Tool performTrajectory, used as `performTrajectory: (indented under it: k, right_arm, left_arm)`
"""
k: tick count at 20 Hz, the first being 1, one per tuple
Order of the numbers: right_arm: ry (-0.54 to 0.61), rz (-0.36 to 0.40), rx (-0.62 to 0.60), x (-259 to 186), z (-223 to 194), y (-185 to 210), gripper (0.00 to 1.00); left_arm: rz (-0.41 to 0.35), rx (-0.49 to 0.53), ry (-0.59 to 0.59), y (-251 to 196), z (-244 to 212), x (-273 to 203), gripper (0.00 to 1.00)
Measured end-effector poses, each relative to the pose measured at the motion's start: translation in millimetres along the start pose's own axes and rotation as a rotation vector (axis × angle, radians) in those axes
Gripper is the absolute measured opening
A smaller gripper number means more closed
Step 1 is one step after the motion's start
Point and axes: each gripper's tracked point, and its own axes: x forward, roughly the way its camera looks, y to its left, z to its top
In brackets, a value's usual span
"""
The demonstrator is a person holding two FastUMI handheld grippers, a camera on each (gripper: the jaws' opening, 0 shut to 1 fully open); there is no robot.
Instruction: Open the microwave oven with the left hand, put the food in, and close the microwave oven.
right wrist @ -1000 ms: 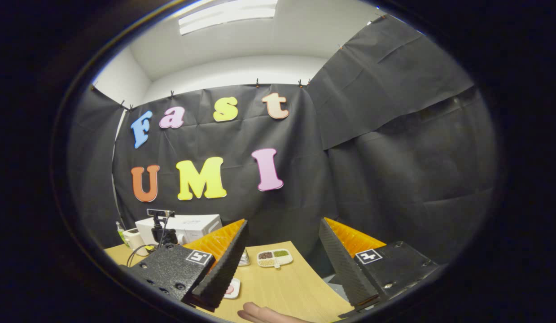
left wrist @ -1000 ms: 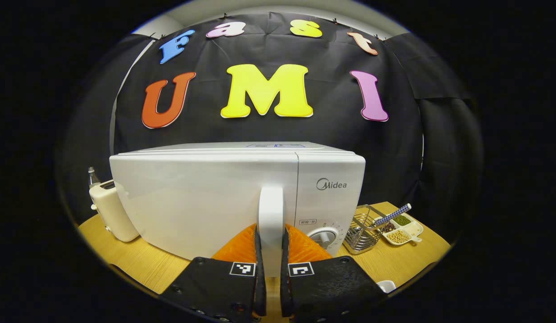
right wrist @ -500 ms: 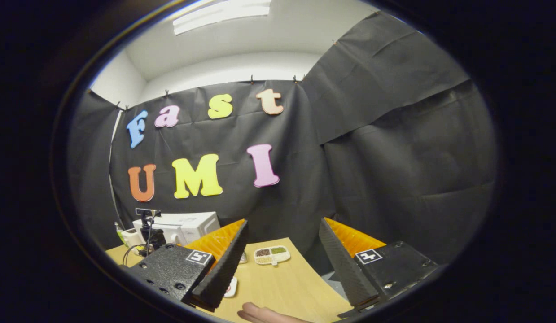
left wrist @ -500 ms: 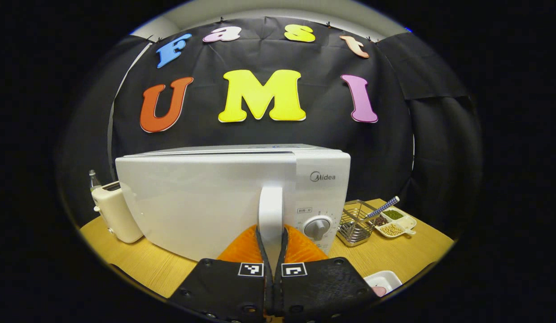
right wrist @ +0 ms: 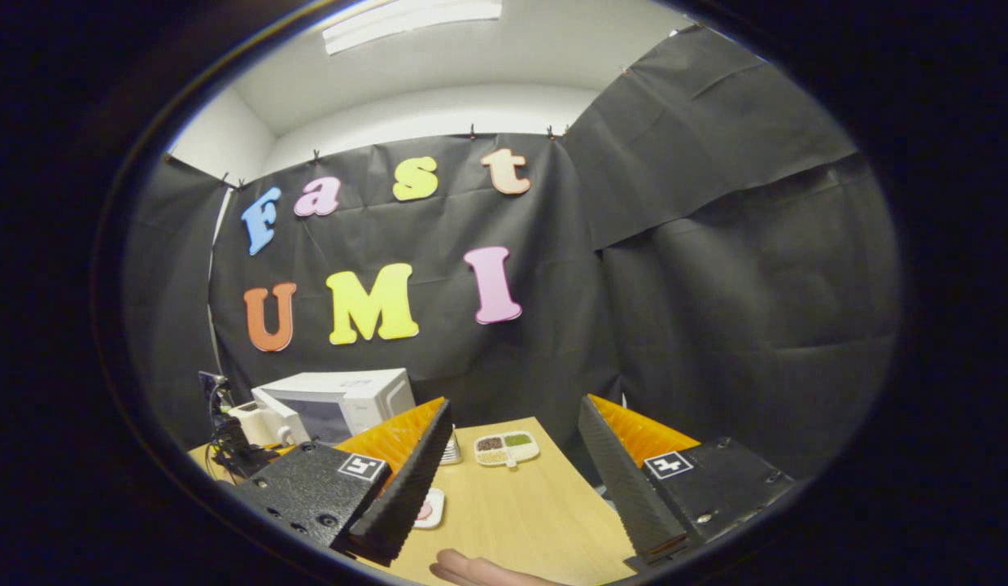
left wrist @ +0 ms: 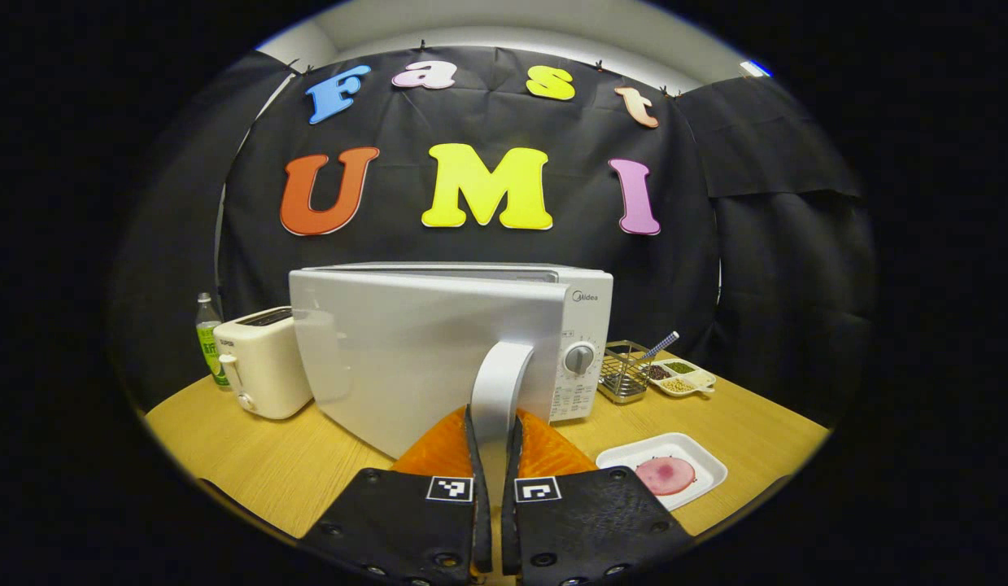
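Left tongs [left wrist: 495, 480] clamped tight on the microwave [left wrist: 585, 325] door handle [left wrist: 497, 382], door swung ajar; right tongs [right wrist: 512, 480] wide open, empty; ham plate [left wrist: 699, 464] at 4 o'clock.

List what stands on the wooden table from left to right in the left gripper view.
Green-labelled clear bottle → cream toaster → white microwave oven with its door swung open → wire metal basket → white divided dish of beans. The white tray with a pink slice lies nearer, at right.

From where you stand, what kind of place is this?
Probably a mock kitchen set up in a recording booth: a microwave, a toaster and a tray of food stand on a wooden table against black cloth walls.
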Motion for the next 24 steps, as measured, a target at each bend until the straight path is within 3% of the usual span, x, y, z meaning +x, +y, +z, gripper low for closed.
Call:
performTrajectory:
  k: [1,4,5,6,7,8,9,10,11,13,14,15,16,17,21,24]
  right_arm:
    - [-0.001,0.008,-0.007,-4,2,8,1.00]
    - [-0.009,0.029,-0.020,-14,3,29,1.00]
    - [-0.011,0.038,-0.023,-18,4,37,0.91]
    - [-0.012,0.047,-0.026,-22,5,44,1.00]
    - [-0.014,0.057,-0.030,-25,6,52,1.00]
    - [-0.018,0.066,-0.033,-29,7,59,0.91]
    - [-0.019,0.074,-0.038,-31,8,66,0.91]
    - [-0.016,0.085,-0.042,-33,7,74,0.91]
    - [-0.011,0.098,-0.045,-36,7,82,1.00]
    - [-0.003,0.128,-0.051,-39,7,98,1.00]
    - [0.002,0.136,-0.060,-39,6,104,1.00]
    - [0.007,0.143,-0.070,-39,5,109,1.00]
    - [0.014,0.150,-0.083,-37,4,114,0.91]
    - [0.024,0.151,-0.096,-34,2,118,1.00]
    - [0.088,0.155,-0.155,-11,-13,125,1.00]
    - [0.177,0.164,-0.198,18,-36,124,1.00]
  left_arm:
    - [0.010,0.012,-0.003,10,-1,-13,0.05]
    - [0.062,0.000,0.007,51,-8,-51,0.07]
    - [0.095,0.001,0.006,69,-10,-66,0.07]
    - [0.137,0.007,0.006,90,-11,-83,0.07]
    - [0.157,0.011,0.000,105,-11,-98,0.12]
    - [0.182,0.012,-0.014,119,-9,-114,0.16]
    - [0.215,0.016,-0.022,135,-6,-127,0.19]
    - [0.251,0.024,-0.020,153,-6,-145,0.32]
    - [0.292,0.026,-0.014,169,-6,-159,0.39]
    - [0.331,0.011,-0.009,185,-5,-185,0.59]
    - [0.339,0.004,-0.004,188,-4,-199,0.92]
    - [0.356,0.003,-0.007,192,-1,-208,0.97]
    - [0.366,0.004,-0.014,195,3,-216,0.96]
    - [0.363,0.002,-0.012,192,6,-222,0.96]
    - [0.324,-0.019,-0.024,170,28,-229,0.95]
    - [0.338,-0.001,-0.043,162,50,-233,0.95]
